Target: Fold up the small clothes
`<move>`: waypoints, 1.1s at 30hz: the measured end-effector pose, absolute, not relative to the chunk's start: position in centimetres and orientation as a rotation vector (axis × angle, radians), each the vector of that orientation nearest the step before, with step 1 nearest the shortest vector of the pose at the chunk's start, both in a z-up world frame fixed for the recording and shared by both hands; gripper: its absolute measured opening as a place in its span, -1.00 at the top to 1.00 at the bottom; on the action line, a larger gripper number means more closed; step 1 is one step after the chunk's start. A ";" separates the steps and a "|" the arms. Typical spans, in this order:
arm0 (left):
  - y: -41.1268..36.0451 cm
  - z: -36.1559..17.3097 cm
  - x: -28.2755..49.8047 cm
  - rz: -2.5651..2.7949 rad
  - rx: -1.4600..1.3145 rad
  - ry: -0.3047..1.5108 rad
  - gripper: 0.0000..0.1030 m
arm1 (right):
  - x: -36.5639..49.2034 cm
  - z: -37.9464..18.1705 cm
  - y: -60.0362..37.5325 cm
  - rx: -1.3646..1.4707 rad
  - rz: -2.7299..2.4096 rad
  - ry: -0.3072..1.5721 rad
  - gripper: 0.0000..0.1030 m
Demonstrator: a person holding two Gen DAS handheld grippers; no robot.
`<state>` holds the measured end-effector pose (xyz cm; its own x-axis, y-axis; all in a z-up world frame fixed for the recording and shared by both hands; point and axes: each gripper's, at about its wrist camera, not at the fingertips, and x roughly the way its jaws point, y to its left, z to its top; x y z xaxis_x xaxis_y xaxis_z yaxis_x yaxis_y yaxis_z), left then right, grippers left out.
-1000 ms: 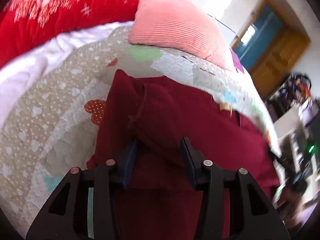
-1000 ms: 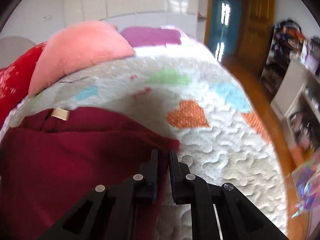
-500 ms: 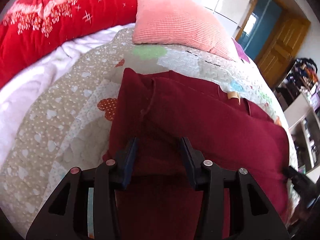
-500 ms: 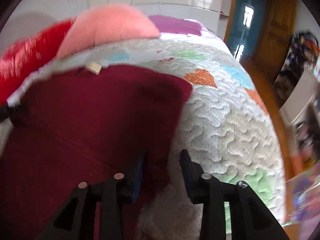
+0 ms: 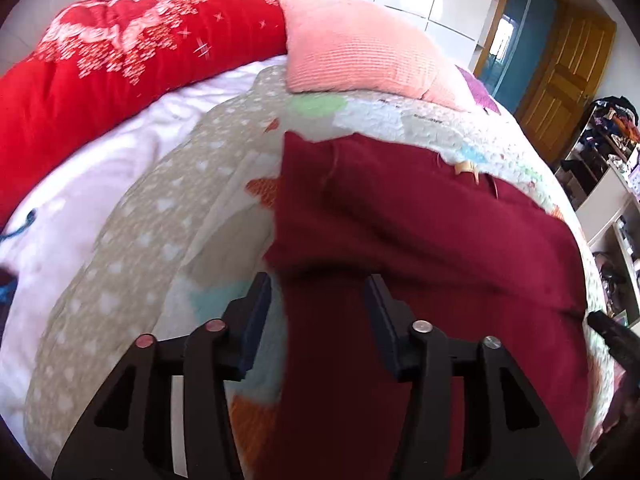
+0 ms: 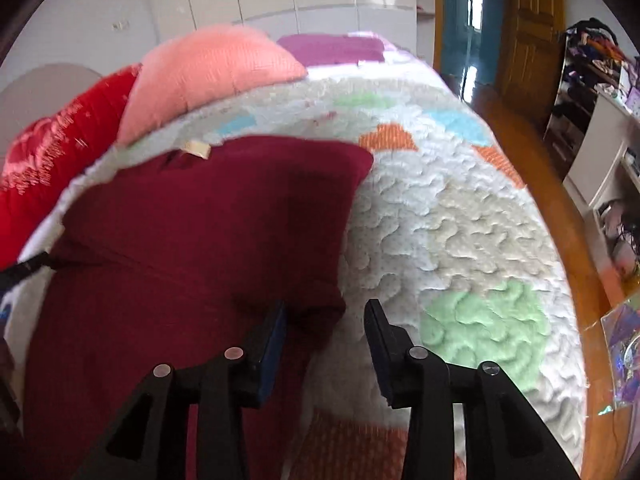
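A dark red garment (image 5: 420,232) lies folded on the patchwork quilt (image 5: 168,240), a tan label (image 5: 464,167) at its far edge. My left gripper (image 5: 318,288) hovers at its near left edge. The jaws are opening: cloth lies between them, but the left pad stands clear of it. In the right wrist view the garment (image 6: 208,216) fills the left half. My right gripper (image 6: 324,312) straddles its near right corner, jaws opening, pads off the cloth. The right gripper's black tip (image 5: 612,332) shows at the garment's right edge in the left wrist view.
A pink pillow (image 5: 360,56) and a red blanket (image 5: 120,64) lie at the head of the bed. White sheet (image 5: 100,184) shows to the left. The quilt (image 6: 460,220) drops off to a wooden floor (image 6: 520,152) on the right, with shelves (image 6: 600,140) and a door (image 6: 528,28) beyond.
The right jaws went from shut on the garment's edge to open. The left jaws widened off the fold they held. Both grippers drew back toward the near edge; the folded layer now lies flat.
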<state>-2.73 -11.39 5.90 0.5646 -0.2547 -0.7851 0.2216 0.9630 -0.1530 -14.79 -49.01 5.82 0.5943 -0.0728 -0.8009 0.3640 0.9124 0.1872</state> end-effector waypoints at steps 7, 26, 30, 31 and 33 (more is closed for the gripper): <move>-9.4 5.1 -6.9 -0.259 0.002 0.960 -0.05 | -20.3 6.2 -46.7 0.459 -0.099 0.893 0.01; -7.7 5.4 -13.9 -0.275 0.040 0.953 -0.05 | -26.9 5.1 -40.6 0.470 -0.036 0.911 -0.26; -7.0 5.0 -15.0 -0.288 0.019 0.975 -0.05 | -26.9 4.7 -40.1 0.465 -0.060 0.922 -0.27; -6.8 4.9 -15.2 -0.288 0.014 0.980 -0.05 | -26.9 4.6 -39.9 0.452 -0.061 0.924 -0.24; -6.4 4.6 -15.6 -0.286 0.007 0.993 -0.05 | -26.9 4.7 -39.2 0.381 -0.057 0.918 0.42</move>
